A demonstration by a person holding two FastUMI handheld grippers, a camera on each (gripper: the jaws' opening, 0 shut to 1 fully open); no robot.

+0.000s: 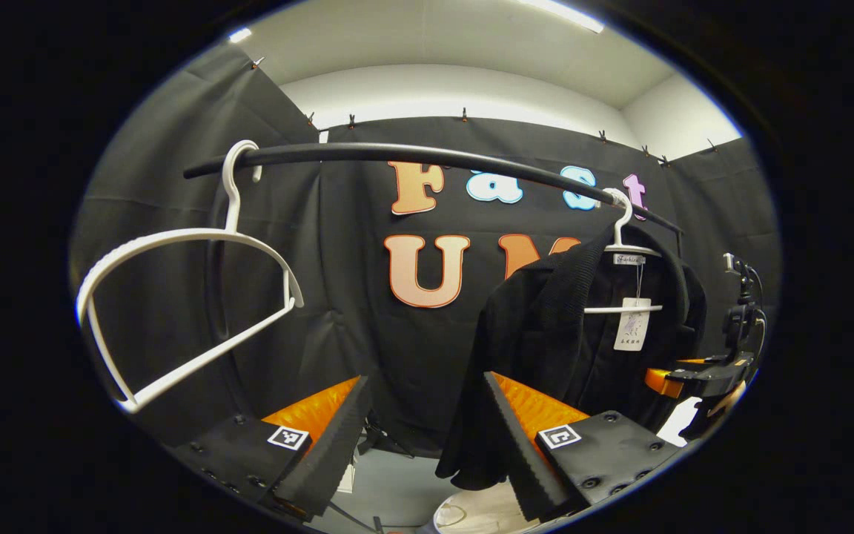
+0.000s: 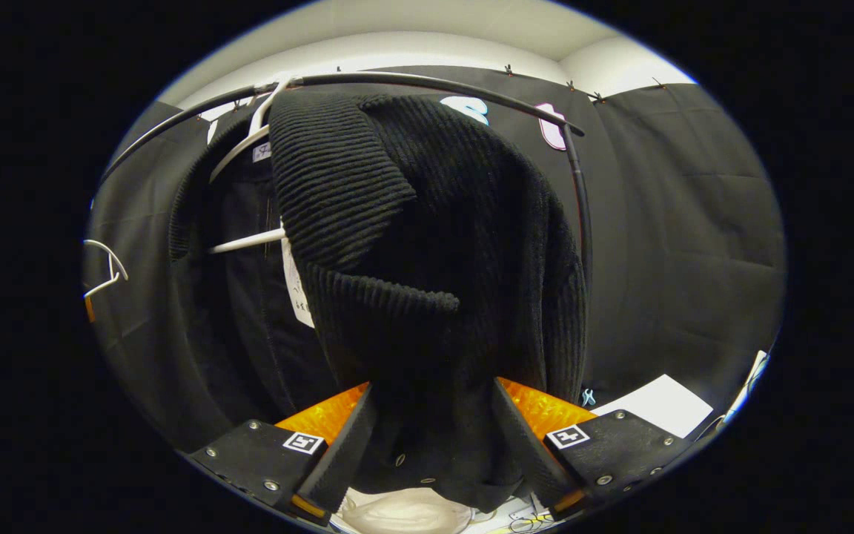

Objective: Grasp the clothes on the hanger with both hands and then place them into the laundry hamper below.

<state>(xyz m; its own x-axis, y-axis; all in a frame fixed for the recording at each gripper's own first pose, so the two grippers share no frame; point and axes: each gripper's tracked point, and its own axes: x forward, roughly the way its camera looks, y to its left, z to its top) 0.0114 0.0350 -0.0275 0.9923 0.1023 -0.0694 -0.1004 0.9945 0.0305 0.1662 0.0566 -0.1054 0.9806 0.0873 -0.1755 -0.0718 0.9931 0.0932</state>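
Observation:
A black ribbed knit garment [image 1: 545, 334] hangs on a white hanger [image 1: 623, 248] at the right end of a black rail [image 1: 397, 154], with a paper tag [image 1: 632, 326] inside the collar. My left gripper [image 1: 425, 386] is open, left of the garment; its hem hangs just by the right finger. In the right gripper view the garment [image 2: 427, 245] is close up. My right gripper [image 2: 434, 386] is open with the garment's lower part hanging between its fingers. The right gripper [image 1: 694, 378] also shows beside the garment's far side. The pale hamper rim [image 1: 471, 512] [image 2: 405, 513] lies below.
An empty white hanger [image 1: 182, 297] hangs at the rail's left end, and appears small at the left of the right gripper view [image 2: 104, 271]. A black upright post [image 2: 583, 200] stands behind the garment. A white sheet [image 2: 657, 404] lies low right.

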